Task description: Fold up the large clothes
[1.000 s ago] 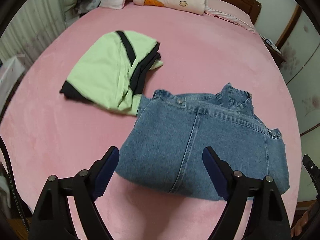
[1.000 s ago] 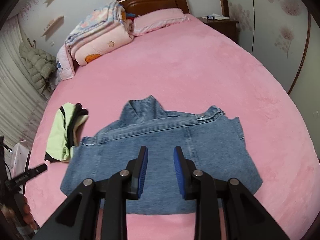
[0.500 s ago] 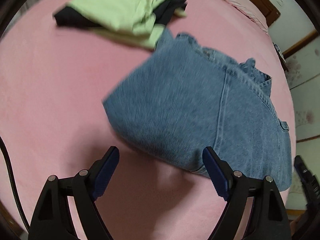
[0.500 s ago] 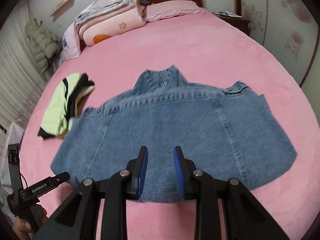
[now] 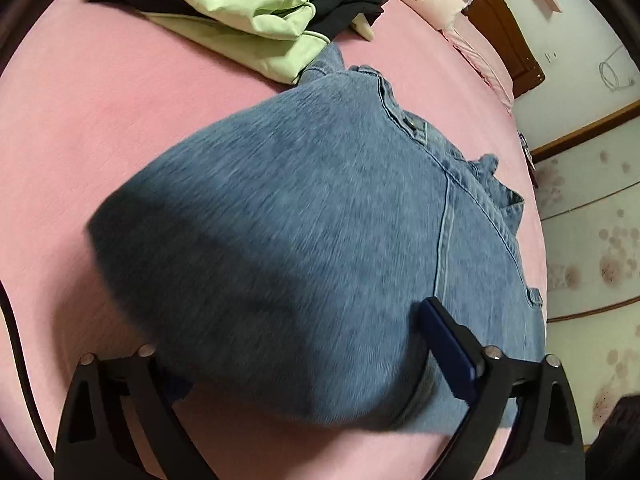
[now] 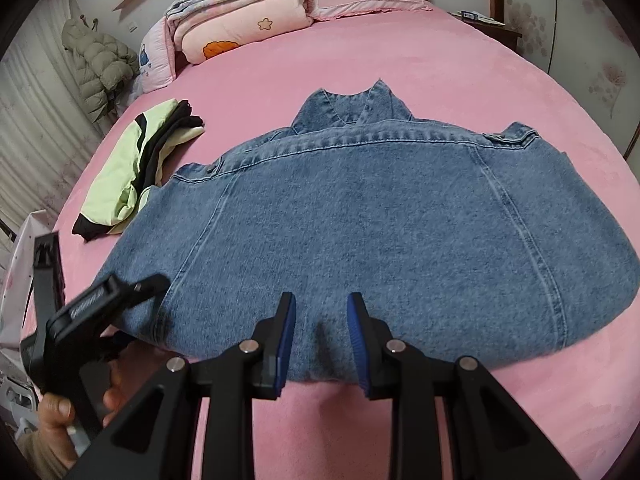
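A blue denim jacket lies back up on the pink bed, collar toward the headboard. In the left wrist view the jacket fills the middle. My left gripper is open and straddles the jacket's near left corner: one finger lies on top of the denim, the other is hidden under the hem. The left gripper also shows in the right wrist view. My right gripper is open a little over the middle of the near hem, its pads on either side of a small ridge of denim.
A folded light-green and black garment lies to the jacket's left, touching its shoulder; it also shows in the left wrist view. Folded quilts and a pillow sit by the wooden headboard. A puffy coat hangs at the left wall.
Both grippers have moved forward and down to the jacket's near hem. The left gripper now straddles the left corner. The right gripper's gap is about the same.
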A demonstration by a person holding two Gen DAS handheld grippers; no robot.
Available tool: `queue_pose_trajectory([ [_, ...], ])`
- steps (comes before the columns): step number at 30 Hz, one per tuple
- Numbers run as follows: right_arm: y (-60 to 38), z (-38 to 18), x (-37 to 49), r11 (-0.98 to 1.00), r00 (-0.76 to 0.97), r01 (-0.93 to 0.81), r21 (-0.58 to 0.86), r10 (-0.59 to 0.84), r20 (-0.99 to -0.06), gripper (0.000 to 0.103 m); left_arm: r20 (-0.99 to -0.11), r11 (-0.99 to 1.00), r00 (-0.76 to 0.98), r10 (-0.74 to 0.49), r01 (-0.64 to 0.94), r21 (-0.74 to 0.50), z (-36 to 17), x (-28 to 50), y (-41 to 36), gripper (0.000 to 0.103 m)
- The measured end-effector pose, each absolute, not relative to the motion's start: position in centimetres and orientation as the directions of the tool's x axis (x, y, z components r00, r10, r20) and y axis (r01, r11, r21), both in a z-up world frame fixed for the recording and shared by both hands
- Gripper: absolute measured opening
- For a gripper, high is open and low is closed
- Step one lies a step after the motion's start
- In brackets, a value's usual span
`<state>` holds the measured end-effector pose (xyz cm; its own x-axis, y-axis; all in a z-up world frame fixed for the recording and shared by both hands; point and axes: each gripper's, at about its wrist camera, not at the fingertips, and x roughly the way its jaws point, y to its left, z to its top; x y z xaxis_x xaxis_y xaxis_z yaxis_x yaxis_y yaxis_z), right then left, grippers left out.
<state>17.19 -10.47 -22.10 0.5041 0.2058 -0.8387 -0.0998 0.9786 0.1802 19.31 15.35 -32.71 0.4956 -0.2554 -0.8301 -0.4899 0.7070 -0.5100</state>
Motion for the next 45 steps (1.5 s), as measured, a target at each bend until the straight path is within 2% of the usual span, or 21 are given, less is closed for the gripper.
queue_pose_trajectory([
  [2,-10.3,-22.2,17.2,0.979,0.513,-0.104,0.175,0.204,-0.834,0.026,-0.828,0.683,0.508,-0.239,-0.519,-0.515,-32.7,19.9,15.3,0.099],
  [3,-10.2,-22.3,17.2,0.98,0.518,-0.105,0.168,0.198,-0.832,0.026,-0.824,0.669,0.518,-0.231,-0.53,-0.521,-32.5,20.1,15.3,0.095],
  [4,-10.2,-22.3,17.2,0.981,0.522,-0.105,0.164,0.194,-0.83,0.025,-0.823,0.657,0.524,-0.219,-0.544,-0.521,-32.4,20.1,15.5,0.073],
  [5,-10.2,-22.4,17.3,0.981,0.528,-0.104,0.161,0.192,-0.827,0.024,-0.828,0.644,0.523,-0.201,-0.567,-0.514,-32.1,20.0,15.8,0.061],
  [7,-10.1,-22.5,17.5,0.984,0.538,-0.098,0.149,0.178,-0.824,0.02,-0.825,0.625,0.527,-0.205,-0.578,-0.525,-31.8,19.7,16.2,0.027],
  [10,-9.9,-22.9,17.8,0.988,0.546,-0.092,0.126,0.156,-0.823,0.014,-0.825,0.698,0.536,-0.177,-0.523,-0.49,-29.6,19.7,15.5,0.015],
  [14,-9.7,-24.7,18.5,0.992,0.519,-0.084,0.09,0.12,-0.846,0.009,-0.804,0.825,0.586,-0.099,-0.403,-0.395,-25.2,20.3,12.9,0.013],
  [17,-9.5,-27.3,19.0,0.994,0.479,-0.093,0.062,0.099,-0.872,0.009,-0.771,0.878,0.63,-0.097,-0.311,-0.364,-22.7,20.5,10.6,0.012],
  [20,-9.7,-28.3,18.8,0.993,0.499,-0.095,0.072,0.11,-0.86,0.009,-0.728,0.922,0.681,-0.081,-0.227,-0.315,-20.3,20.7,7.5,0.012],
  [25,-11.4,-28.2,19.2,0.979,0.468,-0.107,0.175,0.205,-0.86,0.009,-0.665,0.953,0.737,-0.12,-0.103,-0.285,-16.5,20.6,2.7,0.011],
  [29,-14.2,-27.1,19.6,0.933,0.409,-0.106,0.344,0.356,-0.84,0.006,-0.624,0.963,0.761,-0.177,0.003,-0.269,-14.2,21.3,-1.9,0.011],
  [31,-16.5,-25.5,19.0,0.928,0.442,-0.089,0.363,0.363,-0.82,0.006,-0.617,0.959,0.759,-0.207,0.035,-0.28,-13.7,21.9,-4.2,0.011],
  [37,-25.9,-21.7,16.2,0.962,0.527,0.029,0.273,0.217,-0.822,0.006,-0.626,0.943,0.721,-0.299,0.124,-0.307,-15.1,24.4,-14.2,0.011],
  [45,-35.5,-22.9,13.2,0.969,0.494,0.158,0.192,0.091,-0.864,0.006,-0.758,0.947,0.568,-0.32,0.214,-0.239,-22.5,25.2,-25.8,0.011],
])
